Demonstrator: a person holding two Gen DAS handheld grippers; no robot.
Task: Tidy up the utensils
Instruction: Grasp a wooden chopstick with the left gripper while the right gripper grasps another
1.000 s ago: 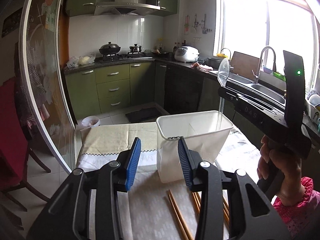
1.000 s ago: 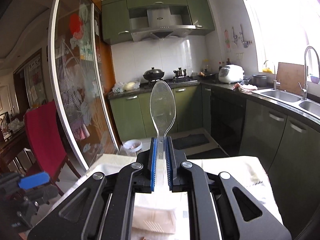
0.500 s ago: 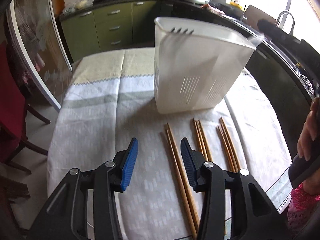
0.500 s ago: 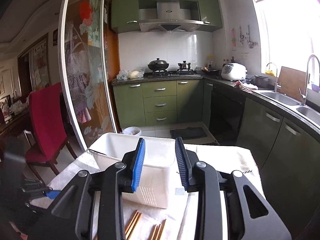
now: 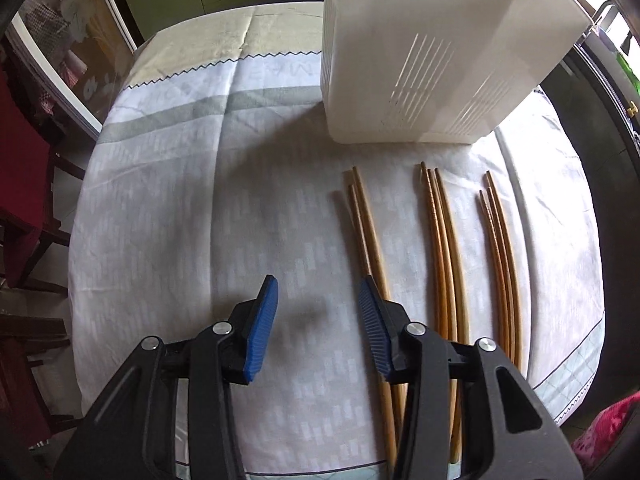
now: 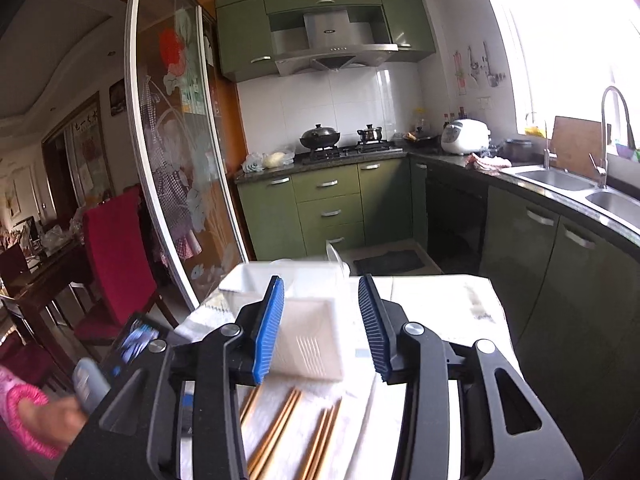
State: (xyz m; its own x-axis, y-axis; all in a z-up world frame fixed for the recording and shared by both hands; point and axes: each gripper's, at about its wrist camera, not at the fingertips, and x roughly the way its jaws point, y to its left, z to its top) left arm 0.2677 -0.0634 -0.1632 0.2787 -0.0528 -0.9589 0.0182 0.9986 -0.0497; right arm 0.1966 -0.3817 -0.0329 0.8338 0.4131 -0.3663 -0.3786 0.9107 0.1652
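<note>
- left gripper (image 5: pixel 318 322) is hanging over the tablecloth (image 5: pixel 180 200) with its blue pads spread wide and nothing between them
- the nearest chopsticks (image 5: pixel 370 236) are lying just off its right-hand pad, actually running under that finger, so I'm guessing it only needs a small nudge to the right to straddle them
- two more chopstick bundles are sitting further right of the tongs: middle bundle (image 5: pixel 442 252), then outer bundle (image 5: pixel 500 256)
- all of them are lying flat, long axis running straight away from the tongs, far tips pointing at the white utensil holder (image 5: pixel 420 52) standing ahead and a bit right
- right gripper (image 6: pixel 322 322) is also gaping open and empty, floating higher, with the holder ahead between its pads and the chopsticks below
- left one's looking nearer to me, so it's probably the one going for the pick
</note>
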